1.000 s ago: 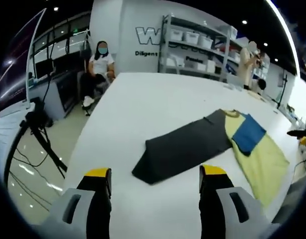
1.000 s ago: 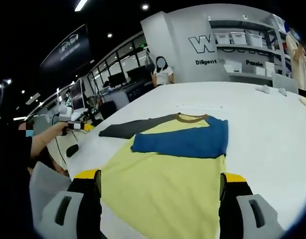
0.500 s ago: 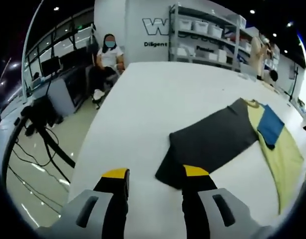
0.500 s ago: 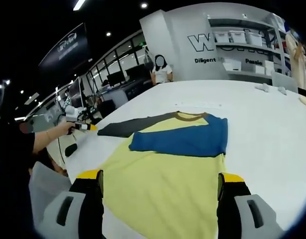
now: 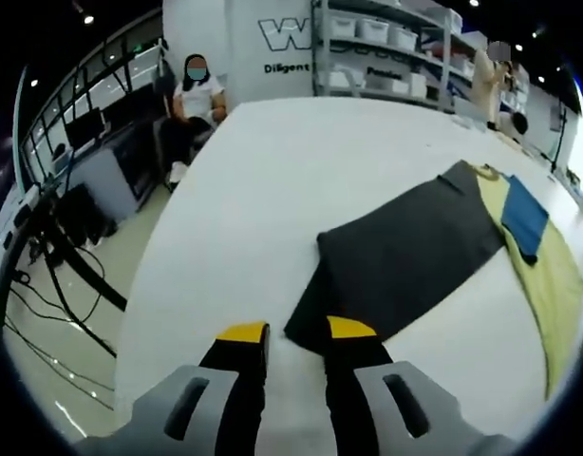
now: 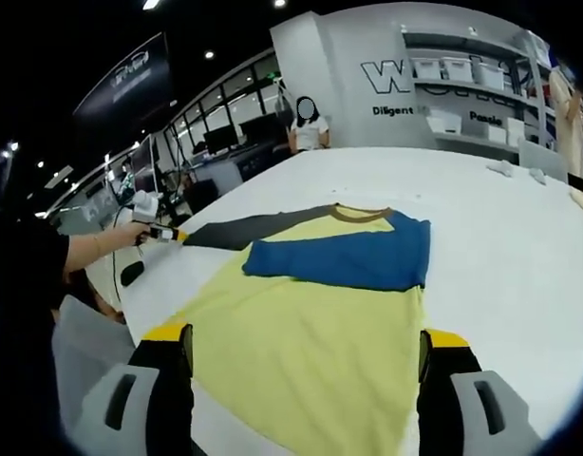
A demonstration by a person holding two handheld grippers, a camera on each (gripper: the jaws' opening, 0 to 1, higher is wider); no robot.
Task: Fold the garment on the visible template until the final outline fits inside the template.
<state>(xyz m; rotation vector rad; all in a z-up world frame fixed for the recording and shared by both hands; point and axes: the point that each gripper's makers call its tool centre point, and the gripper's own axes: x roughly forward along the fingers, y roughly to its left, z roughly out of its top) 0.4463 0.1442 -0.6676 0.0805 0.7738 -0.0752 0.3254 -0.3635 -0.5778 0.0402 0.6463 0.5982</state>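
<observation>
Garment (image 6: 320, 313): yellow body, blue sleeve (image 6: 344, 261) folded across its chest, grey sleeve (image 5: 405, 256) outstretched, flat on white table (image 5: 263, 190). Your left gripper (image 5: 296, 331) has closed in on the grey cuff, jaws narrowed, grip uncertain; next fold imminent. Right gripper (image 6: 306, 337) hovers over the hem, jaws apart. Containers: shelf bins (image 6: 443, 71) beyond the garment, contents unreadable.

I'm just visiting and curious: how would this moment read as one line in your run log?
left gripper: nearly shut at cuff of dark grey sleeve | right gripper: open over yellow shirt body | blue sleeve: folded across chest
</observation>
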